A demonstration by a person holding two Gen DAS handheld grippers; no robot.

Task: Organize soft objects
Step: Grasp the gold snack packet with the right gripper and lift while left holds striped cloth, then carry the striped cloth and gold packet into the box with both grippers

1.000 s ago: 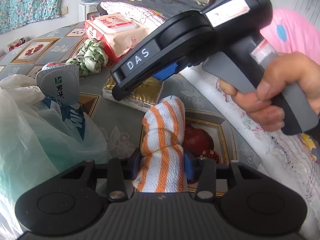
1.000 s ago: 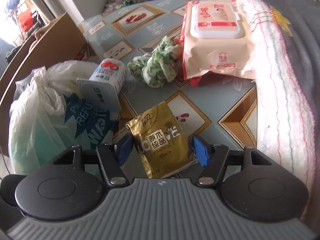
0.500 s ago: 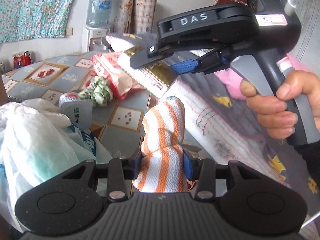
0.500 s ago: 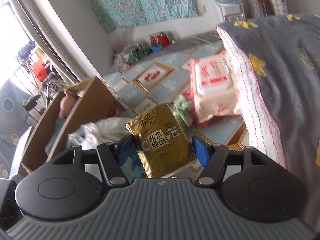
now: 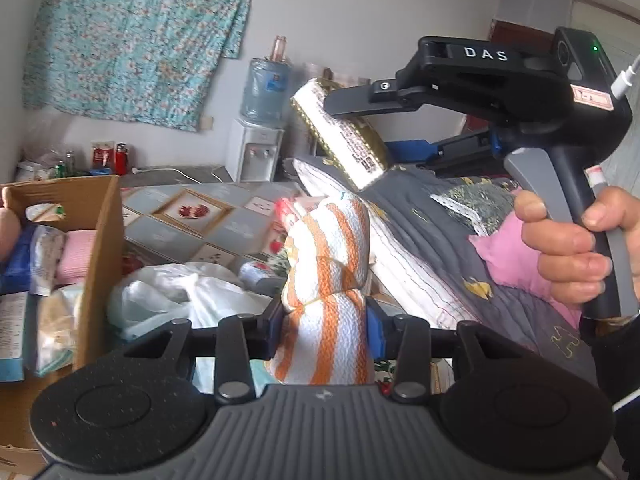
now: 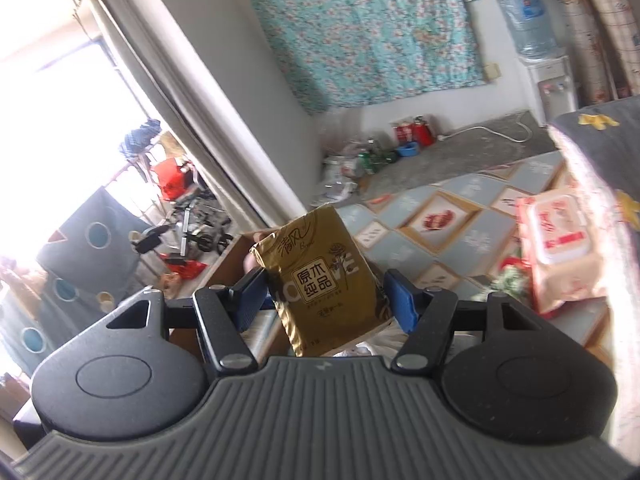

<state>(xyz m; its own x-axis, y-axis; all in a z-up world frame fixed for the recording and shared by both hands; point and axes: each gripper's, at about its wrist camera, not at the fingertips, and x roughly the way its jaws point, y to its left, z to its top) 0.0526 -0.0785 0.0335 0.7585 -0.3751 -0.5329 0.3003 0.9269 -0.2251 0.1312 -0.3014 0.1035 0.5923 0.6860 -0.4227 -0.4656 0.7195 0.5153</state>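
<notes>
Towel first, in the left wrist view: our left tool (image 5: pixel 325 326) is clenched on an orange-and-white striped towel (image 5: pixel 326 280), rolled and standing upright between the blue pads (image 5: pixel 375 330), held in the air; ahead and above it our right tool (image 5: pixel 362 136) grips a gold tissue pack (image 5: pixel 340 134), with a hand (image 5: pixel 576 252) on its grey handle; to the left sits an open cardboard box (image 5: pixel 104 240) already holding a pink towel and several packets; a white plastic bag (image 5: pixel 168 296) lies just beside the box, and a grey quilted bed (image 5: pixel 432 232) runs along the right.

From the right wrist view, the tissue pack (image 6: pixel 324 276) sits tilted between the pads of the right tool (image 6: pixel 326 296), pinched near its lower half; a corner of the box (image 6: pixel 228 256) shows just behind it; a pink wet-wipe pack (image 6: pixel 560 248) lies on the patterned floor (image 6: pixel 436 240) beside the bed edge.

We judge both items are bound for the box. Risks from here: the rolled towel is soft and top-heavy, so it could sag or unroll and snag the box wall; the slick tissue pack, held askew, might slide out if the pads ease early; with both tools near each other, they could collide over the box; either item may land on the plastic bag instead.
</notes>
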